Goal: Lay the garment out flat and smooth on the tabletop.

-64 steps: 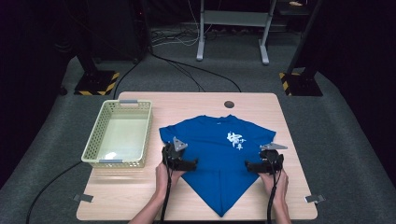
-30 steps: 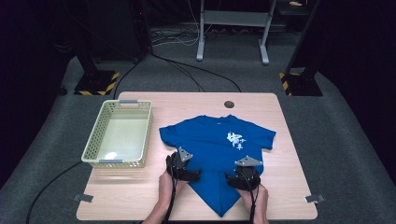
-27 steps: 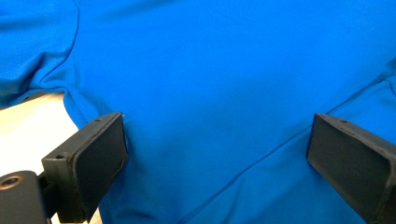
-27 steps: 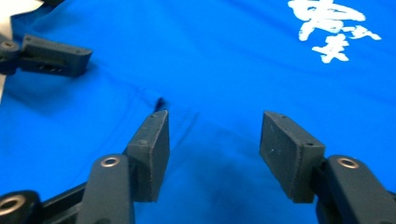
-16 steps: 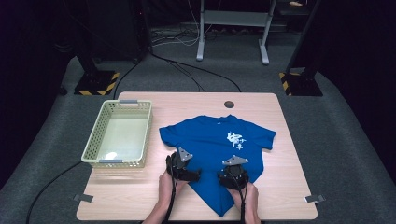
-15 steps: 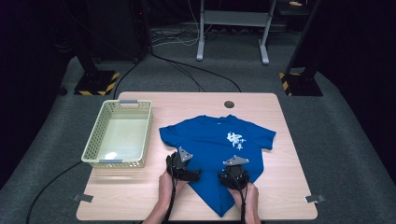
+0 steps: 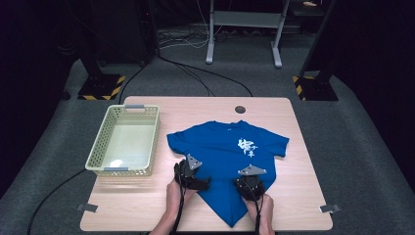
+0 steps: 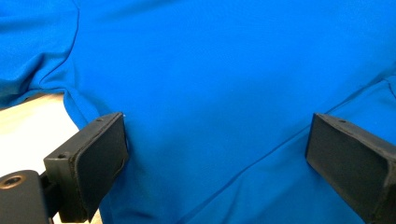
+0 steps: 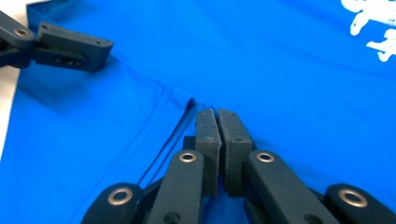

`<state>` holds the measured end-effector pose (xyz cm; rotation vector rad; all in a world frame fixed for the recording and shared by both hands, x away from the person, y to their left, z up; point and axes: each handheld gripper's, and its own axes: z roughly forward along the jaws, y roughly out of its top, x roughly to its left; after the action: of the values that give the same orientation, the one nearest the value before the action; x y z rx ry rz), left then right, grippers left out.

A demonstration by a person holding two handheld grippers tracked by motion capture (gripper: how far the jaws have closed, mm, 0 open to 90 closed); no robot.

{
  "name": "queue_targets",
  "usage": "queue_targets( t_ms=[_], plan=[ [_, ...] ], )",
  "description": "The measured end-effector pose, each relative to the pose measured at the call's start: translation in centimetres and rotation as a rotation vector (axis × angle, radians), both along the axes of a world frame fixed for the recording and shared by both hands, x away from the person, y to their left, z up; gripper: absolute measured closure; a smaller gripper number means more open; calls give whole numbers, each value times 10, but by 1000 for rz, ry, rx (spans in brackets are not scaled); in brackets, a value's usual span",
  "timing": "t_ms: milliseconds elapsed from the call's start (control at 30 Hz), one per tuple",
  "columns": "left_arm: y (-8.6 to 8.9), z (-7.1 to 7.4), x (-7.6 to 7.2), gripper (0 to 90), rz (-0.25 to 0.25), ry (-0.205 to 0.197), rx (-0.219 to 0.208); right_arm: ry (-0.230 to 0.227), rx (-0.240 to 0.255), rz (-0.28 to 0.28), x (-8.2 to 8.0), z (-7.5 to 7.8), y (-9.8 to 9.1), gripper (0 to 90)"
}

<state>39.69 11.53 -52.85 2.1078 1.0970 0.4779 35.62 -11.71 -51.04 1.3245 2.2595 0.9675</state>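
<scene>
While the blue T-shirt (image 7: pixel 230 147) lies spread flat, chest print up, just to the right of the basket (image 7: pixel 98 161), the step in hand appears to be a fold begun at its lower, tapered end.

Right gripper (image 9: pixel 217 114): jaws have just been closing and now stand pressed together at a stitched hem edge, farther from the basket than the other tool; a thin layer of cloth seems nipped between them, the hem lifting slightly beside the tips.

Left gripper (image 8: pixel 219 149): jaws wide apart, resting astride the cloth on the shirt's basket-side edge, pads clear of any pinch.

To do the step well, that gripper should probably take the same single layer before either hand lifts. Both should then rise together and level, so the hem travels as one straight line and the lower layer is not dragged along. A check that the pinch holds one thickness only would spare a skewed fold.

Surface: pale wooden table (image 7: pixel 293 196), bare apart from the empty basket, the shirt and a round cable hole (image 7: pixel 240 109) beyond the basket's far right corner.

Room: dim, grey carpet (image 7: pixel 352 147), loose cables (image 7: pixel 195 73) and hazard-striped stand bases (image 7: pixel 100 88) behind the basket.
</scene>
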Motion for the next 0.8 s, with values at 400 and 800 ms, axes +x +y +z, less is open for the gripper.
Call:
queue_targets(
  t_ms=[400, 800],
  plan=[
    [0, 0, 0, 54, 0, 1, -1, -46, 30, -27, -12, 14, -16, 881],
    [0, 0, 0, 54, 0, 2, -1, -66, 32, -32, -24, 21, -24, 882]
  ],
)
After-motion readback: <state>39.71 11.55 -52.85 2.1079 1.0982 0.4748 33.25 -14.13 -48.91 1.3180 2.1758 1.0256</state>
